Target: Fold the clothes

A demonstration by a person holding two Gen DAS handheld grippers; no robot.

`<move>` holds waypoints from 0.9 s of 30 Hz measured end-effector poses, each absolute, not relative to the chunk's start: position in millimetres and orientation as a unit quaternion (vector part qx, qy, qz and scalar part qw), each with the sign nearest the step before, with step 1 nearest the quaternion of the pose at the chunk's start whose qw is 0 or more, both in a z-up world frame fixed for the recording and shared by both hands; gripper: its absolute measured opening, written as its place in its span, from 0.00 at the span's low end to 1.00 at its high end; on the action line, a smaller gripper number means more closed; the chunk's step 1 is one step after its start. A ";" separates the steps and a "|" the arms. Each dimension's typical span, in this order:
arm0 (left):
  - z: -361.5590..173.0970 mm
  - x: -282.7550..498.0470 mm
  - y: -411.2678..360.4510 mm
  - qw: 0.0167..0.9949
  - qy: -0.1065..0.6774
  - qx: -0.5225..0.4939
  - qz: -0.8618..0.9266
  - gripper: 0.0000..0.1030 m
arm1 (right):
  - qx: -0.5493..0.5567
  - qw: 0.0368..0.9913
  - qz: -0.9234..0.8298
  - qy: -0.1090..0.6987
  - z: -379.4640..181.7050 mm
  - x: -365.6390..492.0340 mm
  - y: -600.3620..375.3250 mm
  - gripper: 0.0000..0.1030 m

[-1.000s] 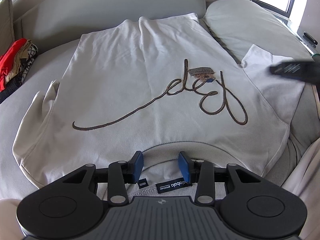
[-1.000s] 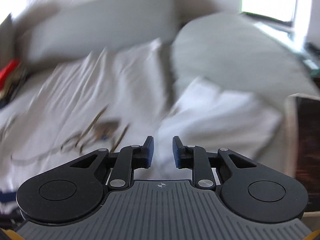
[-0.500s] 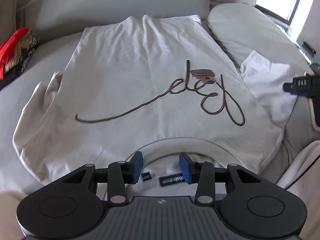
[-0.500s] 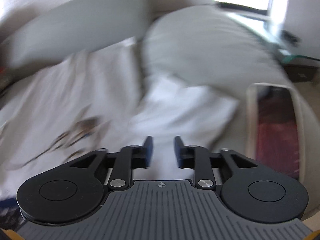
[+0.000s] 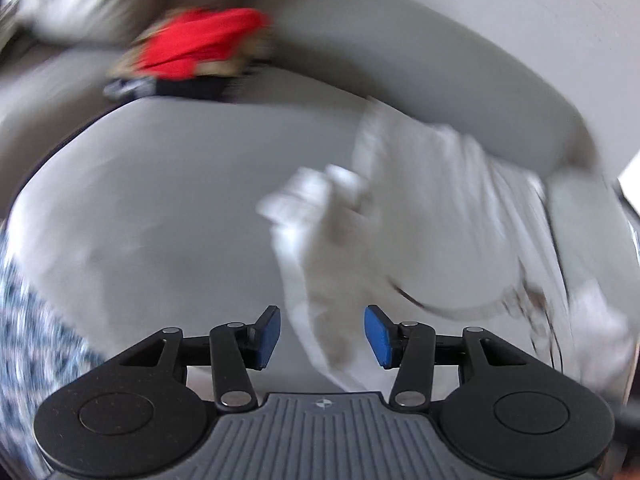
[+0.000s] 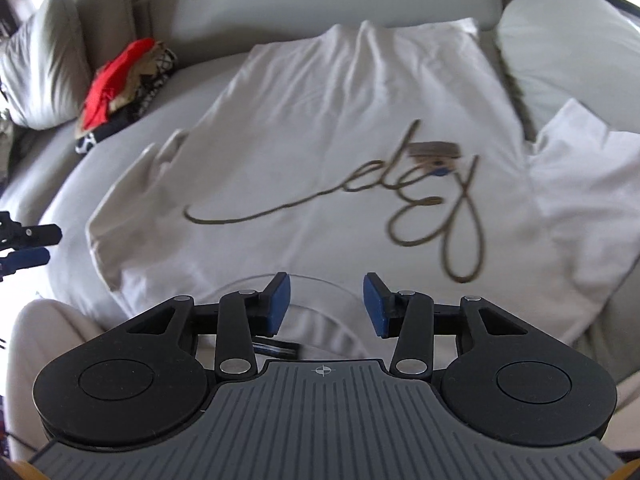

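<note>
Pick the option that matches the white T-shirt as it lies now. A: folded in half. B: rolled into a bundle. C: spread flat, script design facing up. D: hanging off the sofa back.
C: in the right wrist view the white T-shirt lies spread flat on the sofa, brown script design facing up.

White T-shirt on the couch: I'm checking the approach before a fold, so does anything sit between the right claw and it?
Nothing visible does: the right claw, opening and empty, hangs directly over the white T-shirt's neckline.
</note>
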State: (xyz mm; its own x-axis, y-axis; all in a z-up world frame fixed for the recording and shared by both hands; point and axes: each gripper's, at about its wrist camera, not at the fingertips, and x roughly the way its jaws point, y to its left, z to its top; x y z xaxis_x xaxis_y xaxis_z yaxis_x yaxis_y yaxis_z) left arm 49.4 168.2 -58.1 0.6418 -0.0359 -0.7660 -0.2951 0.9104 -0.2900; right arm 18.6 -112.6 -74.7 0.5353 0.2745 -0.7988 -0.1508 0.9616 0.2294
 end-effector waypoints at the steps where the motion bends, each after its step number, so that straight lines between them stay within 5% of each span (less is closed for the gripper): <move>1: -60.6 49.6 182.6 0.879 0.414 -0.225 0.076 0.43 | 0.069 0.872 0.126 0.467 -74.2 20.0 -108.5 0.46; 9: -101.7 94.0 238.9 0.821 0.415 -0.391 0.032 0.34 | 0.055 0.863 0.162 0.476 -75.5 32.6 -71.4 0.46; 22: -129.6 173.6 242.6 0.828 0.419 -0.369 0.043 0.29 | 0.047 0.855 0.153 0.494 -89.6 37.6 -58.7 0.48; 25: -128.0 180.7 238.2 0.838 0.429 -0.334 0.045 0.05 | 0.047 0.854 0.153 0.495 -88.8 38.6 -58.8 0.48; 27: -121.8 181.3 234.6 0.848 0.432 -0.303 0.054 0.00 | 0.049 0.854 0.152 0.496 -87.8 39.4 -59.6 0.48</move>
State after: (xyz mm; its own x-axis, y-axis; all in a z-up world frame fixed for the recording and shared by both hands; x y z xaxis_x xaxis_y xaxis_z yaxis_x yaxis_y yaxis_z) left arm 181.3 234.6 -121.8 0.6210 -0.1703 -0.7651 -0.3531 0.8106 -0.4671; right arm 39.4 -59.6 -87.8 0.4625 0.3085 -0.8312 -0.2115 0.9488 0.2345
